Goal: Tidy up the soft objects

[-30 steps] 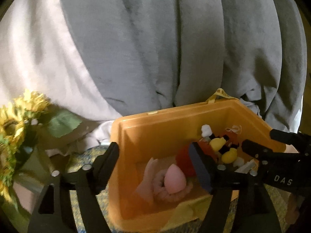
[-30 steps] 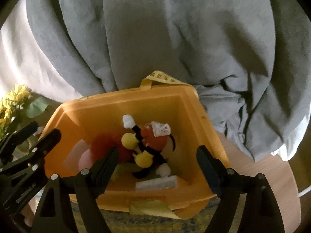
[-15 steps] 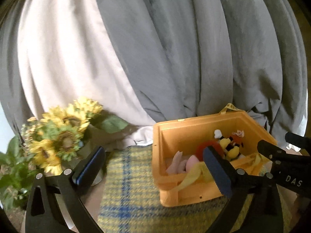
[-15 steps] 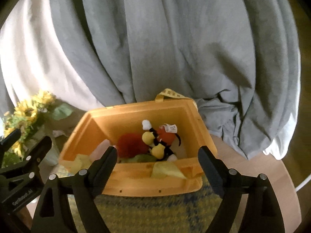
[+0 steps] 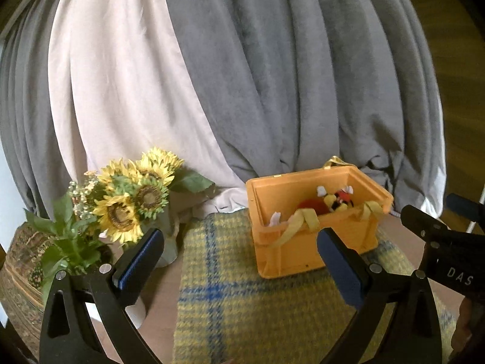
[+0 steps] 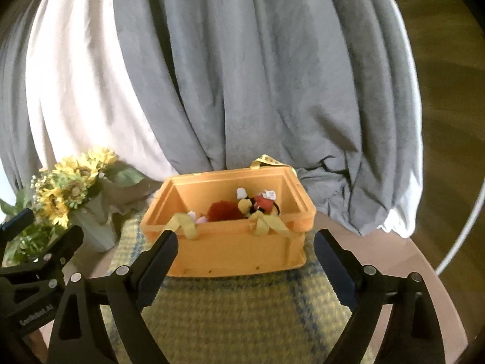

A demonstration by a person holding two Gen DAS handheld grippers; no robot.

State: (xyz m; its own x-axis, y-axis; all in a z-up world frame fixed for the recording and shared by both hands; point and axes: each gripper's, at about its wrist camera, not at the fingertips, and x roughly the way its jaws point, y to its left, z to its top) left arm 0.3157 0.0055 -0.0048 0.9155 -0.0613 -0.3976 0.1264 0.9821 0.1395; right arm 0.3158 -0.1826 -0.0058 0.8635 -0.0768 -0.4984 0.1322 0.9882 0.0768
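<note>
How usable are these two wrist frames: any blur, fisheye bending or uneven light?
Left wrist view: strong fisheye bending with dark corners; the sunflowers and orange box are fairly sharp, and daylight brightens the white curtain. Right wrist view: softer throughout, the right edge smeared, and the toys in the box partly shaded.

Two black handheld grippers, flat plate construction.
Left gripper: blue pads on fingers, silver screws at pivots, triangular cutouts in arms. Right gripper: black ribbed pads on fingers, same silver screws. White "DAS" lettering on right gripper body, white partly legible lettering on left gripper body.
</note>
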